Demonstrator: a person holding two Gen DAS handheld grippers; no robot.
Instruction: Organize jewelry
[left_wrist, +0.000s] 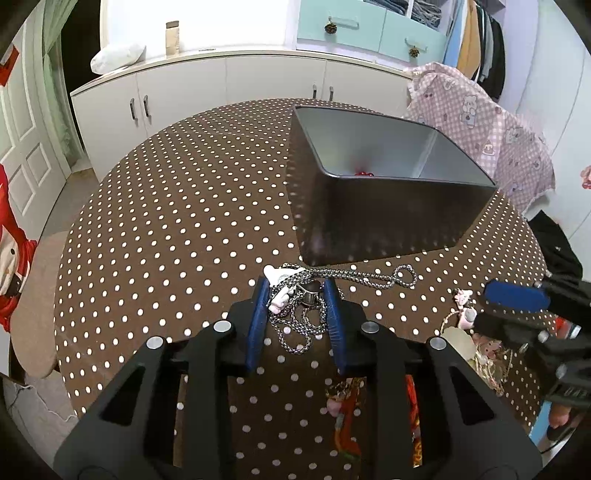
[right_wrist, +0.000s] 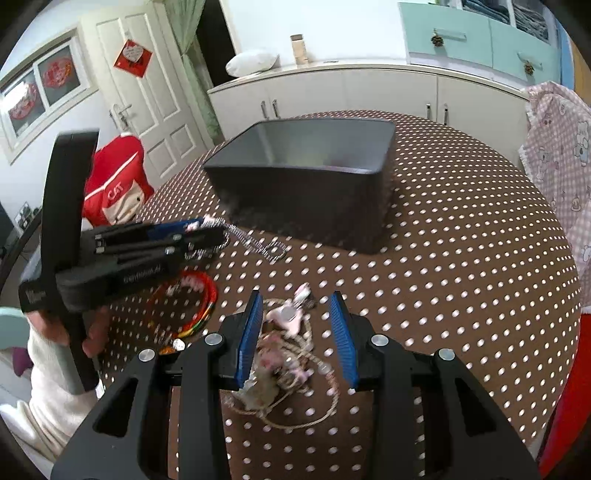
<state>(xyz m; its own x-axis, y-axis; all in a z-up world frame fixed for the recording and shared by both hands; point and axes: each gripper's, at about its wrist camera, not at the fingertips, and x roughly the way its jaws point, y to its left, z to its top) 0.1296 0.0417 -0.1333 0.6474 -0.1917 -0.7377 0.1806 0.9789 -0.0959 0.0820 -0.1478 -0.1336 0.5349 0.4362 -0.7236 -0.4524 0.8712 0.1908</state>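
Note:
A silver chain necklace (left_wrist: 306, 295) with a white charm lies bunched on the dotted tablecloth. My left gripper (left_wrist: 297, 291) is open, its blue pads on either side of the bunch; part of the chain (left_wrist: 373, 277) trails right. It also shows in the right wrist view (right_wrist: 207, 236). A dark grey bin (left_wrist: 373, 184) stands just behind, with a small red item (left_wrist: 364, 172) inside. My right gripper (right_wrist: 295, 306) is open over a pale cord necklace with pink charms (right_wrist: 284, 354), its pads astride it. A red bracelet (right_wrist: 192, 302) lies to the left.
The round table (right_wrist: 461, 258) has a brown white-dotted cloth. A pink patterned garment (left_wrist: 476, 129) hangs over a chair at the right. White cabinets (left_wrist: 240, 85) stand behind. Colourful jewelry (left_wrist: 347, 406) lies under my left gripper.

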